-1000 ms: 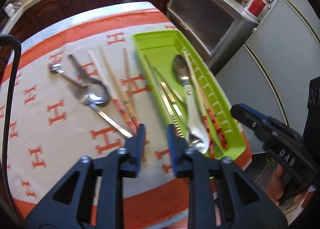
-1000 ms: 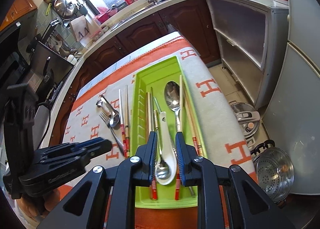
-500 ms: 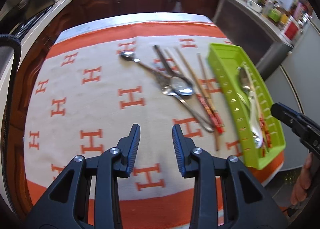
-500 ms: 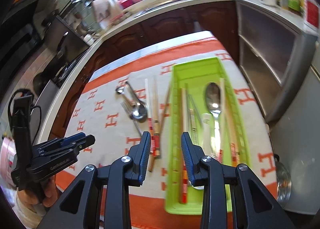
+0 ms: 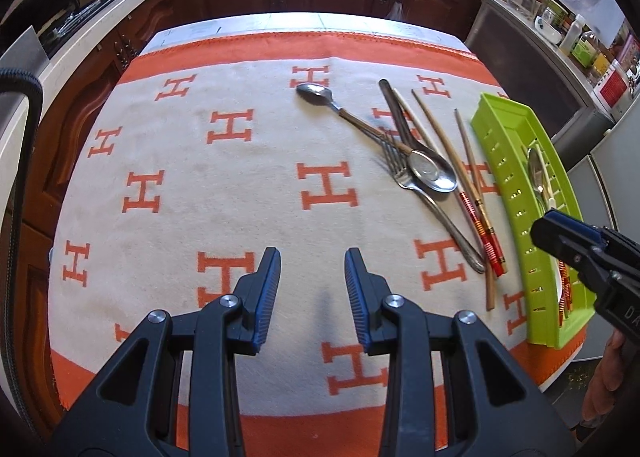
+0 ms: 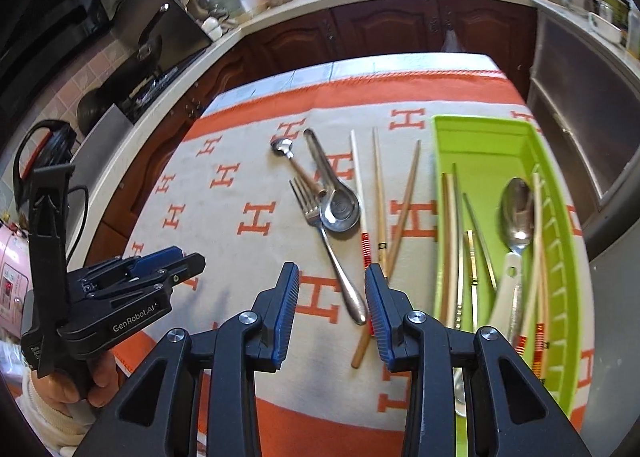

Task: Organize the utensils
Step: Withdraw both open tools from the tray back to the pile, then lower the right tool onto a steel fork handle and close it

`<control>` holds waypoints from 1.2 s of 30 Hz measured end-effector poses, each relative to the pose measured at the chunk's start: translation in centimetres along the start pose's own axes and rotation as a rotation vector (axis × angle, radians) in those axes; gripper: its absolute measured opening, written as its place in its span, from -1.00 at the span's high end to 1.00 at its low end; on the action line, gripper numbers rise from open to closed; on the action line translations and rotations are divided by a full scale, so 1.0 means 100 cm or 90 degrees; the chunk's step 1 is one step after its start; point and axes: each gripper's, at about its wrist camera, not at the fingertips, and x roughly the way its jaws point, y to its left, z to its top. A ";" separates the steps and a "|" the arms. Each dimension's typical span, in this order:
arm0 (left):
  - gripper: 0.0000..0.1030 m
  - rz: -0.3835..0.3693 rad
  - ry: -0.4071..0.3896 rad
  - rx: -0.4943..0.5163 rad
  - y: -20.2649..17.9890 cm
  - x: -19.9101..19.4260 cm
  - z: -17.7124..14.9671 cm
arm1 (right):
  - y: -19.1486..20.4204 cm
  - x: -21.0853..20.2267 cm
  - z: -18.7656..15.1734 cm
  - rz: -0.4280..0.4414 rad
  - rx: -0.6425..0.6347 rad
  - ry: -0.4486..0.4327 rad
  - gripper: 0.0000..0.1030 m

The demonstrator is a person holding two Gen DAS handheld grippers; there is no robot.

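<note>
We hover over loose cutlery, both tools empty

Left to right: our left gripper [image 5: 312, 293] hangs parted over bare cloth [image 5: 240, 185], grasping nothing; our right gripper [image 6: 330, 313] is opening with the fork [image 6: 328, 241] handle's tip between its jaws, unpinched. The risk we see: the fork, flat spoon [image 6: 334, 197] and teaspoon [image 6: 294, 165] overlap at 12 o'clock of it, so lifting one could drag the rest, and the chopsticks [image 6: 378, 193] may roll. At 2 o'clock the green tray [image 6: 480, 133] already holds chopsticks, a metal spoon [image 6: 518, 213] and a white spoon [image 6: 508, 285].
</note>
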 end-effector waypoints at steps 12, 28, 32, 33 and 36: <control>0.42 -0.005 0.012 -0.018 0.013 0.017 -0.002 | 0.010 0.048 0.004 -0.009 -0.033 0.050 0.33; 0.42 -0.009 0.034 -0.031 0.022 0.031 -0.009 | 0.022 0.107 0.022 -0.032 -0.112 0.102 0.39; 0.42 -0.008 0.037 -0.036 0.024 0.032 -0.011 | 0.028 0.124 0.024 -0.041 -0.142 0.119 0.51; 0.42 -0.008 0.037 -0.037 0.025 0.032 -0.011 | 0.029 0.127 0.024 -0.045 -0.146 0.118 0.55; 0.42 -0.005 0.039 -0.040 0.027 0.034 -0.012 | 0.032 0.135 0.026 -0.056 -0.165 0.117 0.60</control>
